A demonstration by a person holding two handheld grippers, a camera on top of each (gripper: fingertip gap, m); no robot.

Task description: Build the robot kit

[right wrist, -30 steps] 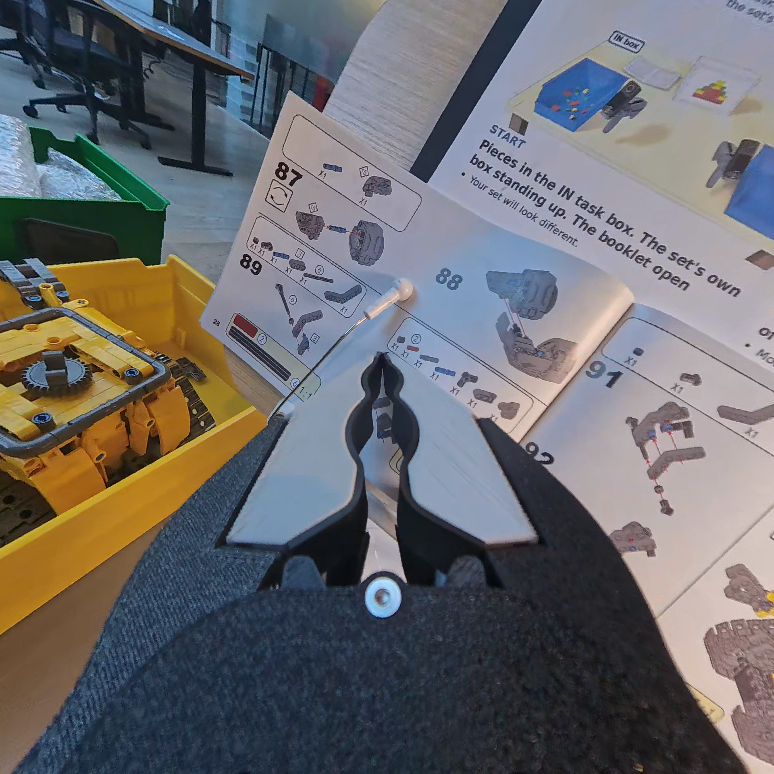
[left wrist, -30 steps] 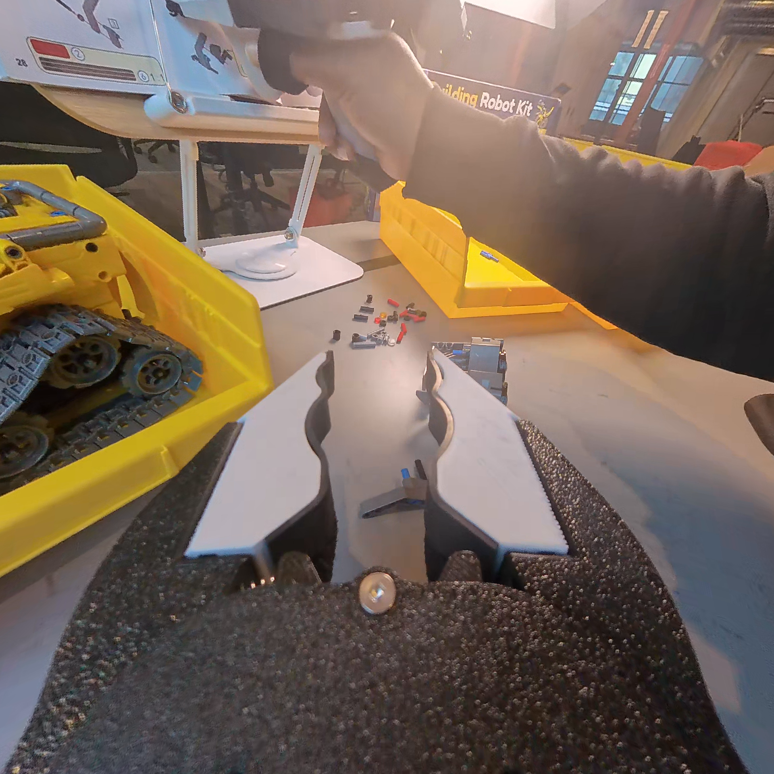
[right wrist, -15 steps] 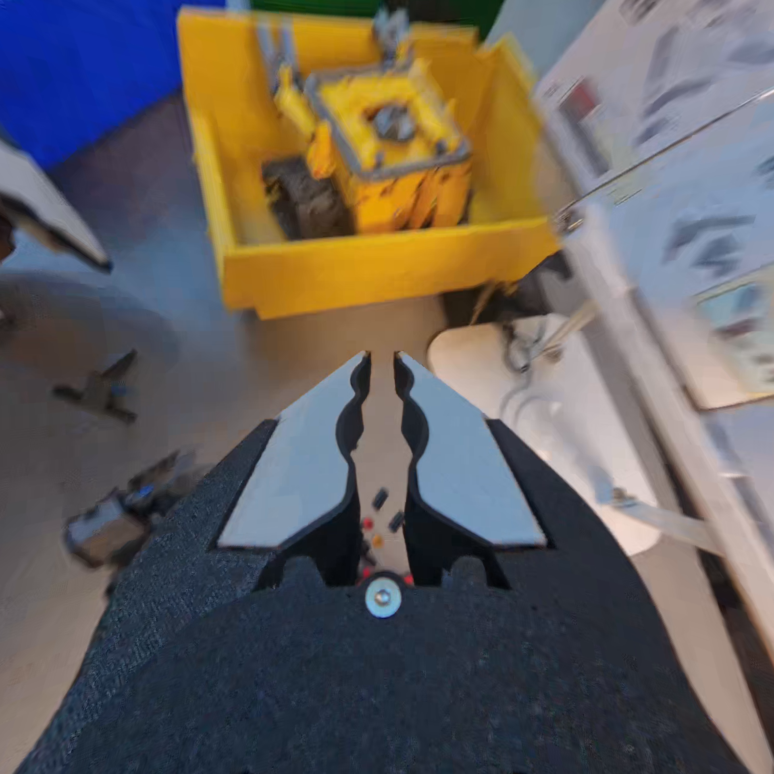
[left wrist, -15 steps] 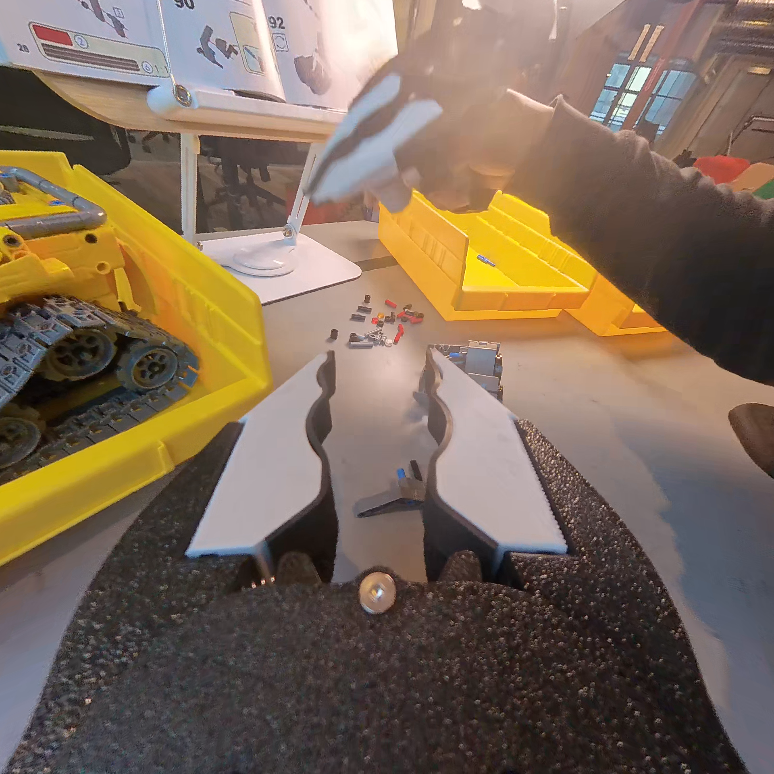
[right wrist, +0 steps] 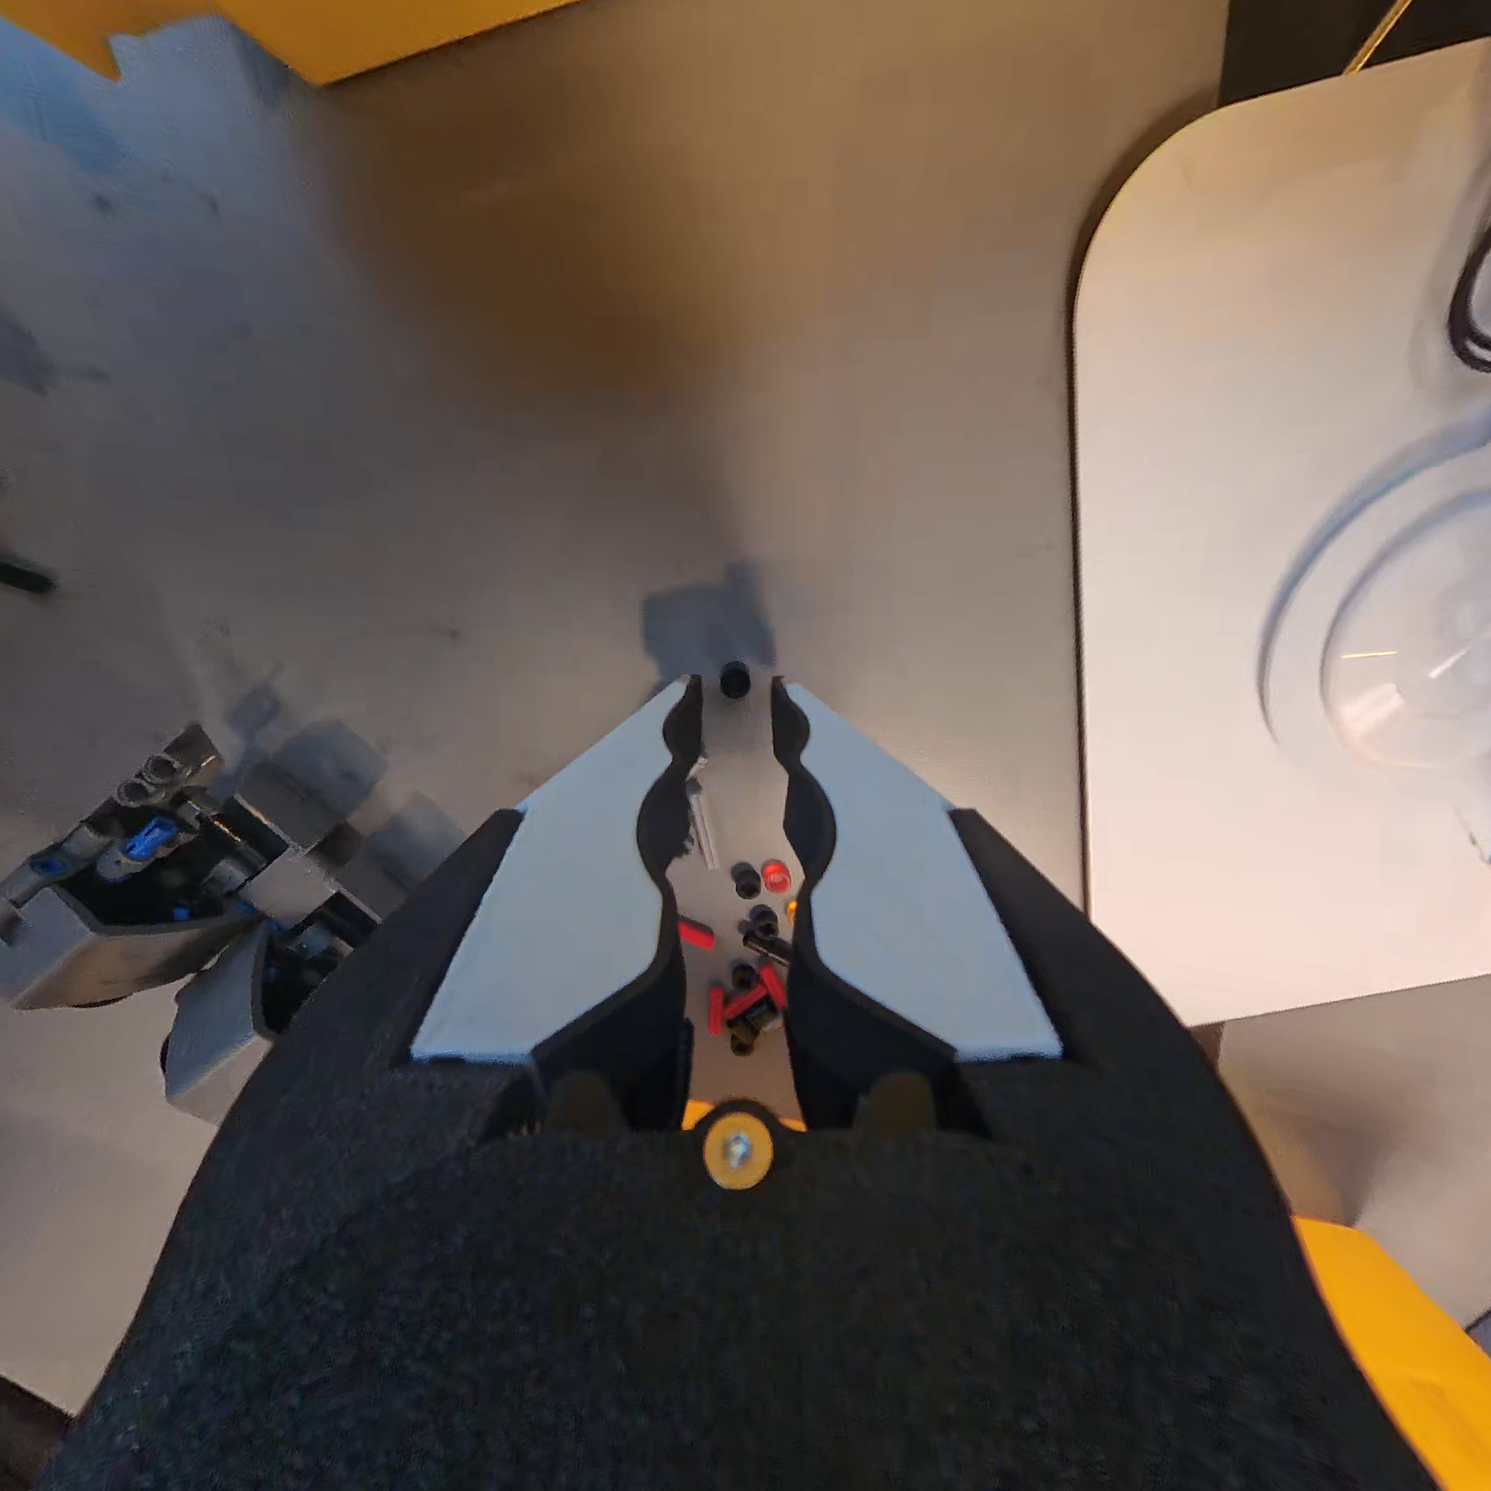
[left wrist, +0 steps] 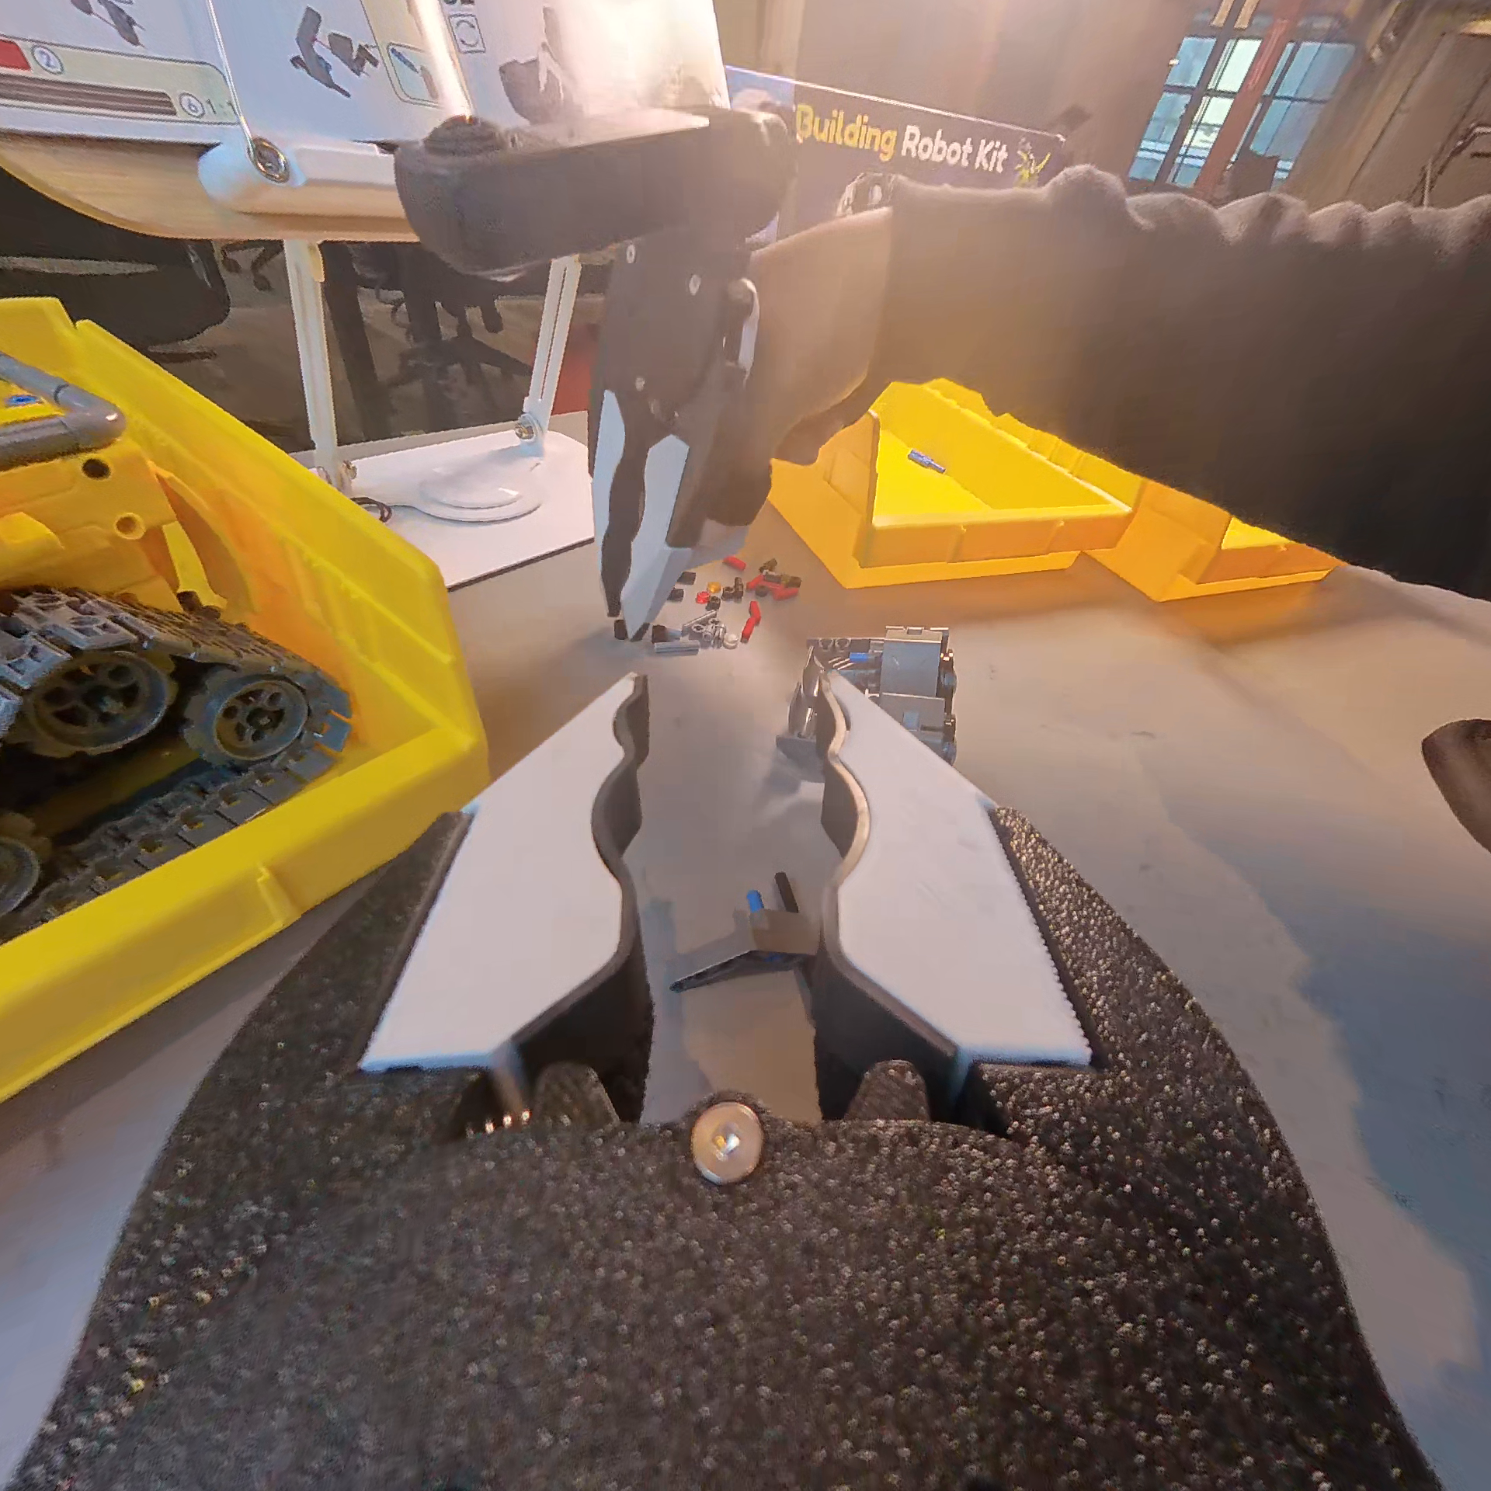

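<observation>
Right gripper over the loose pins; left gripper idle, low over the table.

Our right fingers stand a little apart, empty, tips either side of a black pin at frame centre; red and black pins lie scattered just behind the tips. Left fingers wide apart, holding nothing, with a small grey piece lying on the table between them. Risks, as we judge them: the pin is small and round, so closing off-centre could flick it away or nudge the pile; blur in the right view makes contact hard to read. Left view alone shows the yellow bin with the tracked model at frame left, the booklet stand and far trays. Right view alone shows the pin between the tips; the grey block shows in both.
</observation>
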